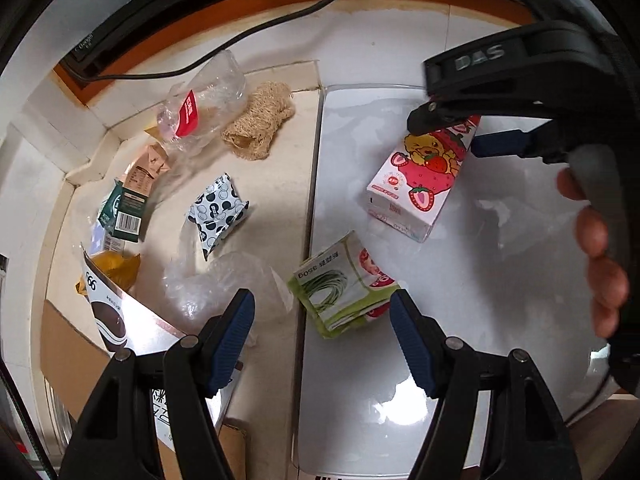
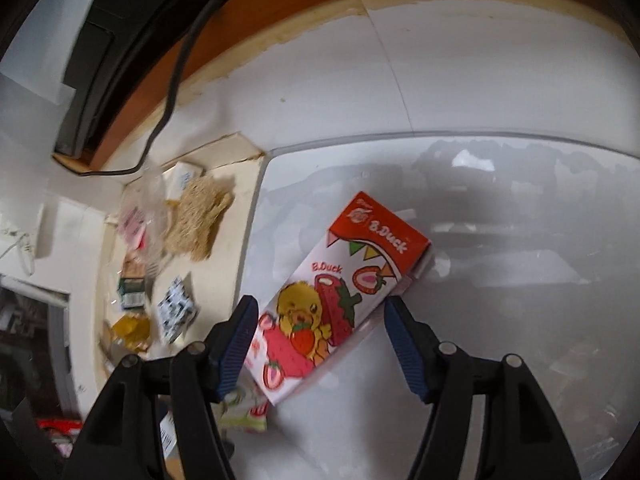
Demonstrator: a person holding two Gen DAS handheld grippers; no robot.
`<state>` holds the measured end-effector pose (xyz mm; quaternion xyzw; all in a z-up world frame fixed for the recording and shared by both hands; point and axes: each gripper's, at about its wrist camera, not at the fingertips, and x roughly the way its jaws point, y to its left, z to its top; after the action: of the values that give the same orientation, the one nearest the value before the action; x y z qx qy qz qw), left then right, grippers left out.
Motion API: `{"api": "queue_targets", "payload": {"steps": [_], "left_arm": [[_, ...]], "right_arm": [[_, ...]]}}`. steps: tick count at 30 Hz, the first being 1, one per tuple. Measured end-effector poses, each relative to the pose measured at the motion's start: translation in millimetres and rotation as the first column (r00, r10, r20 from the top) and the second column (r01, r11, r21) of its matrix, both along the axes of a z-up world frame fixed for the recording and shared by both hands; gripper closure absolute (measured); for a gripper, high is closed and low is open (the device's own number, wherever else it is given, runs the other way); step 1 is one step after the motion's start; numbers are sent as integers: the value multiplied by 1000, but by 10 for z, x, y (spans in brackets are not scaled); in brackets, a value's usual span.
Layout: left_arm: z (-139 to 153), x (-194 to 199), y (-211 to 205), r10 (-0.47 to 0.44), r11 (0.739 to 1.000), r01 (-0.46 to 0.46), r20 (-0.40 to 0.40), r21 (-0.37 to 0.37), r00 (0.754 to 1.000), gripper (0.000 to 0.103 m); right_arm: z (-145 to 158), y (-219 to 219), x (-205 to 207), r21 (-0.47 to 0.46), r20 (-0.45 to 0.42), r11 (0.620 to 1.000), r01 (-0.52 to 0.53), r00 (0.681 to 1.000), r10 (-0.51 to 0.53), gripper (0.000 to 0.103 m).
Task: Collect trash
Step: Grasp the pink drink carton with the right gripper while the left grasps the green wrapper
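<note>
On the white tray [image 1: 500,280], the strawberry carton [image 2: 332,304] lies between the spread fingers of the right gripper [image 2: 318,344], not gripped, while the left gripper [image 1: 322,340], fingers also spread, hovers over a green packet [image 1: 344,284] at the carton's seven o'clock.

One strawberry carton [image 1: 420,176], one green packet [image 1: 340,288], one dotted wrapper [image 1: 218,210], one crushed bottle [image 1: 200,108], one loofah [image 1: 258,122], two small cartons [image 1: 128,208], two grippers [image 1: 322,336].
</note>
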<state>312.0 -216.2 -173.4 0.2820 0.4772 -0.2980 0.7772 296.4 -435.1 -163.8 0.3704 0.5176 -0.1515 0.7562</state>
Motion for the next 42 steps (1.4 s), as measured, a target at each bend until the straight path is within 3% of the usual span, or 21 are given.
{"api": "queue_targets", "payload": {"steps": [3, 9, 14, 15, 19, 22, 26, 31, 34, 42], "left_arm": [[-29, 23, 27, -1, 1000, 2, -20, 2, 1000, 35], [-78, 38, 28, -33, 999, 32, -66, -12, 997, 35], [-118, 74, -49, -70, 998, 70, -71, 4, 995, 35], [-128, 91, -68, -76, 997, 77, -74, 7, 994, 35], [-204, 171, -139, -94, 995, 96, -88, 25, 992, 35], [-271, 227, -188, -112, 992, 117, -116, 41, 987, 35], [-316, 252, -245, -148, 987, 157, -154, 47, 977, 35], [-316, 214, -316, -233, 968, 249, -224, 43, 946, 35], [-332, 209, -384, -268, 955, 289, -215, 72, 939, 35], [-392, 332, -521, -301, 938, 337, -287, 82, 909, 35]], "right_arm": [[-115, 41, 115, -17, -62, 1000, -8, 998, 7, 36], [-112, 108, 258, -104, -86, 992, -65, 995, 56, 24], [-199, 46, 377, -73, -78, 993, -91, 993, 86, 22], [-211, 51, 395, -65, -73, 993, -97, 993, 92, 23], [-148, -1, 365, -53, -29, 990, -131, 991, 129, 46], [-135, -34, 311, -34, -31, 988, -151, 988, 150, 51], [-79, -121, 131, -44, -22, 984, -174, 985, 173, 55], [-15, -177, -81, -32, -13, 975, -218, 976, 217, 61], [-23, -182, -182, -14, -16, 971, -240, 971, 240, 65], [-36, -172, -323, 28, -10, 961, -274, 962, 274, 65]]}}
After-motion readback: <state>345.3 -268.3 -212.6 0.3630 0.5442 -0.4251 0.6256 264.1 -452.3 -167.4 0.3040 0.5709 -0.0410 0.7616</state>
